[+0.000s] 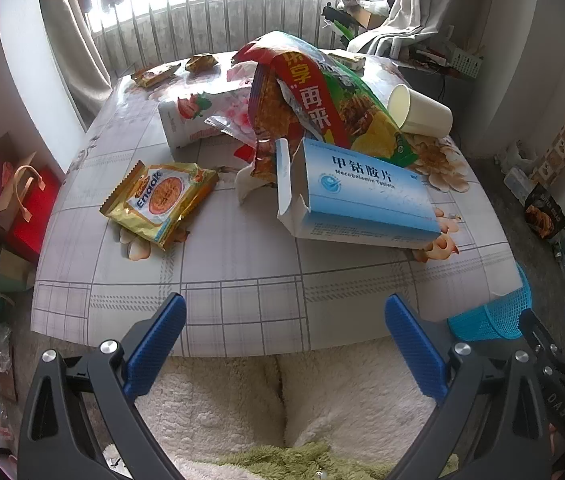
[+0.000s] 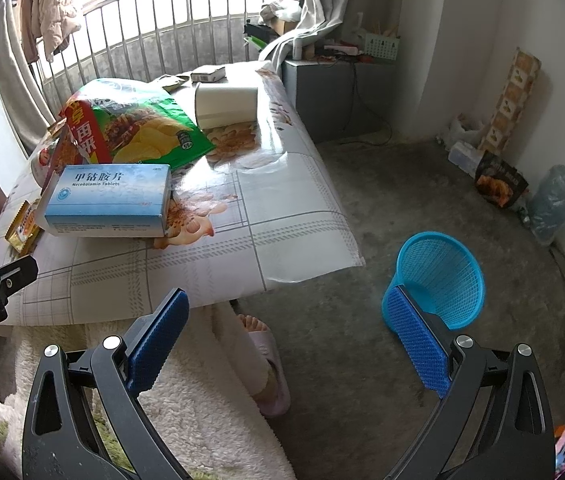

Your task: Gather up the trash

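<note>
Both claws, left (image 1: 284, 344) and right (image 2: 288, 340), gape empty; medicine box (image 1: 362, 196) fronts chip bag (image 1: 322, 96).

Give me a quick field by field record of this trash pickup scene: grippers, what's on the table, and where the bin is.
left gripper: open, holding nothing, short of the table's near edge
right gripper: open, holding nothing, over the floor
table: plaid and floral cover
medicine box: blue and white, end flap open, nearest item
chip bag: green and red, behind the box
noodle packet: gold, lying flat, left of the box
paper cup: on its side, far right
blue basket: on the floor, right of the table; looks empty
</note>
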Demonstrator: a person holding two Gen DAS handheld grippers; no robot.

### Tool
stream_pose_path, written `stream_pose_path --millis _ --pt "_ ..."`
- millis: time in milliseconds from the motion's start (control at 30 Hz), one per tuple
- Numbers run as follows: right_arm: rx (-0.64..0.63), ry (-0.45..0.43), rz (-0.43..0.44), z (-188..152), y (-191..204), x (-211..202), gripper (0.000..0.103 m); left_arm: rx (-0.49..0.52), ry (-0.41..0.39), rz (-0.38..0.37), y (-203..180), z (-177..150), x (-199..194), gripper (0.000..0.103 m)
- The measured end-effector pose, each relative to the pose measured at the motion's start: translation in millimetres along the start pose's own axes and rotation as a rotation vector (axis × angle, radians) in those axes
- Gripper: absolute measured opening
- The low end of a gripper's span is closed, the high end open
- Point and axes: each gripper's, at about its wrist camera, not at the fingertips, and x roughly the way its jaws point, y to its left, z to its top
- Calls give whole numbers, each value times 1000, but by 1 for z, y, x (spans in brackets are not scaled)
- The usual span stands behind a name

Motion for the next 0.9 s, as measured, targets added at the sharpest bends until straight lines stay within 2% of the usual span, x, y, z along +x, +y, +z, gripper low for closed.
stream_pose_path --millis 667,900 --pt "7 7 0 9 6 4 95 -15 29 -14 8 7 10 97" --pt "15 -28 1 32 15 3 95 -52 -4 -29 38 24 17 97"
